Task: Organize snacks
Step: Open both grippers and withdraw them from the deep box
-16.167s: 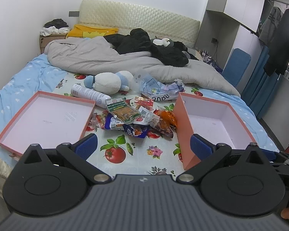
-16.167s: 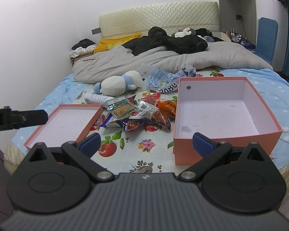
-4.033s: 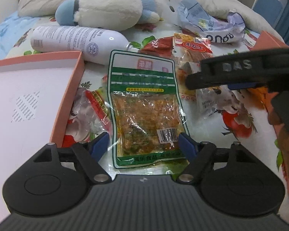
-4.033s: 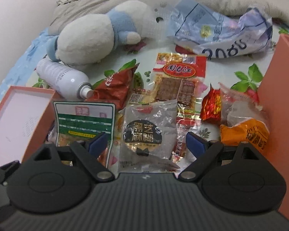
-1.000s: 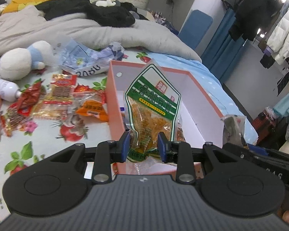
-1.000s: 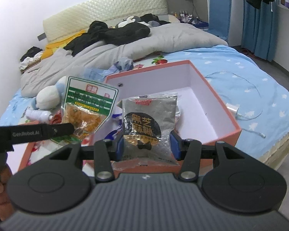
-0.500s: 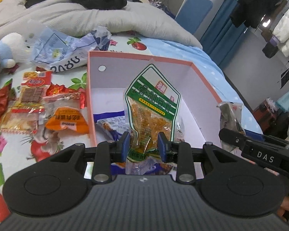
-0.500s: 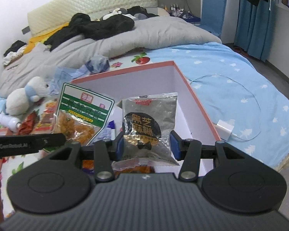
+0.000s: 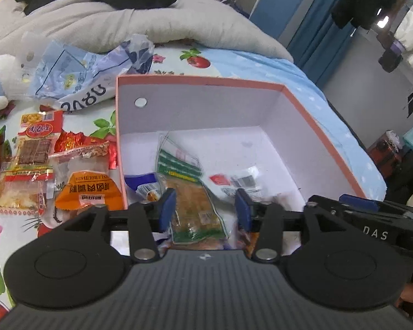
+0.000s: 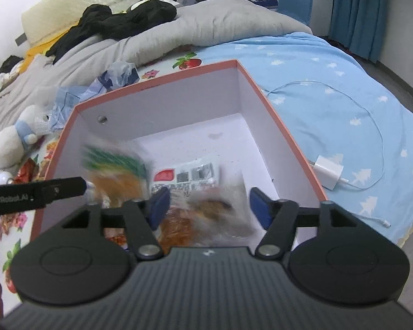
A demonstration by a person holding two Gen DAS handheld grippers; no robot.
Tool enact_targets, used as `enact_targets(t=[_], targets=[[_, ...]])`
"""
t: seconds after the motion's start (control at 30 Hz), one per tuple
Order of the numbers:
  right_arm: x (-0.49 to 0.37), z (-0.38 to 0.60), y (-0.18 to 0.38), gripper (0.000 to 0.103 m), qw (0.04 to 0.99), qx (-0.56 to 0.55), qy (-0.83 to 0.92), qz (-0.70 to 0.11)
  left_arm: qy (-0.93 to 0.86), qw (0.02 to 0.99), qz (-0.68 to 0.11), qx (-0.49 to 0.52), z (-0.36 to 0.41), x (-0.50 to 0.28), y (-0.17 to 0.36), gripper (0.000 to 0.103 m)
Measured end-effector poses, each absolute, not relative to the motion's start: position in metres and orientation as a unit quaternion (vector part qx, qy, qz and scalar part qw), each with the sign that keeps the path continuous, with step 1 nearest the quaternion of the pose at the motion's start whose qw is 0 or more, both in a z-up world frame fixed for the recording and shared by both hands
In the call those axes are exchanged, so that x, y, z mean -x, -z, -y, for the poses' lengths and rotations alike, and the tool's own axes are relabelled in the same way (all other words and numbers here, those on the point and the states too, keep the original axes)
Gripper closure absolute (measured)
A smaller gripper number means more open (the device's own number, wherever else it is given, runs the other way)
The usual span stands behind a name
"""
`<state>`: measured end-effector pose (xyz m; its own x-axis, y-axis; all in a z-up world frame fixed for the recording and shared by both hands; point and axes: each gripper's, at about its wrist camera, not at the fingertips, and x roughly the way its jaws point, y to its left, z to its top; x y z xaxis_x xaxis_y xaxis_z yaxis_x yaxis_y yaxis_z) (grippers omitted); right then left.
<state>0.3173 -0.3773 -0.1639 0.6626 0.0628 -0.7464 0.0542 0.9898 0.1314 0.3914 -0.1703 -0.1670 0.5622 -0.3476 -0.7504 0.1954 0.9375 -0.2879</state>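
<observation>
The salmon box (image 9: pixel 206 104) with white walls lies just below both grippers. My left gripper (image 9: pixel 205 211) has its jaws opening; the green-topped snack packet (image 9: pixel 191 192) drops blurred between the blue pads, touched by neither. My right gripper (image 10: pixel 209 206) is opening too, and the grey sesame packet (image 10: pixel 223 211) falls as a blur beneath it into the box (image 10: pixel 179 104). The green packet (image 10: pixel 115 170) shows blurred at the left, behind the left gripper's black bar (image 10: pixel 33 192). A white packet with a red label (image 10: pixel 187 177) lies on the box floor.
Loose snacks lie left of the box on the tomato-print cloth: an orange packet (image 9: pixel 88 192) and a red-labelled one (image 9: pixel 38 140). A crumpled blue bag (image 9: pixel 77 82) and a plush toy (image 10: pixel 11 143) sit behind. A white charger (image 10: pixel 329 176) with its cable lies right of the box.
Both grippers have gone from shut on their packets to open, and both packets have dropped into the box. Both hands have come closer over the box and lower.
</observation>
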Motion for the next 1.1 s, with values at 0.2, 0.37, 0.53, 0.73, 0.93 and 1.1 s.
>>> enact_targets(t=[0.2, 0.37, 0.53, 0.73, 0.93, 1.1], targets=[[-0.299, 0.369, 0.146, 0.032, 0.917, -0.074, -0.014, -0.391, 0.154, 0.891, -0.418, 0.088, 0.164, -0.368, 0.143, 0.041], [-0.273, 0.36, 0.127, 0.032, 0.925, -0.074, -0.023, -0.372, 0.152, 0.901, -0.397, 0.088, 0.153, -0.333, 0.118, 0.041], [-0.24, 0.35, 0.109, 0.032, 0.931, -0.079, -0.031, -0.355, 0.147, 0.909, -0.379, 0.09, 0.14, -0.29, 0.093, 0.041], [-0.2, 0.335, 0.097, 0.032, 0.935, -0.075, -0.047, -0.343, 0.137, 0.917, -0.362, 0.095, 0.122, -0.235, 0.074, 0.041], [-0.169, 0.32, 0.091, 0.032, 0.937, -0.071, -0.064, -0.335, 0.127, 0.921, -0.355, 0.095, 0.105, -0.188, 0.068, 0.041], [-0.146, 0.303, 0.086, 0.032, 0.94, -0.071, -0.082, -0.325, 0.113, 0.927, -0.343, 0.097, 0.087, -0.155, 0.063, 0.041]])
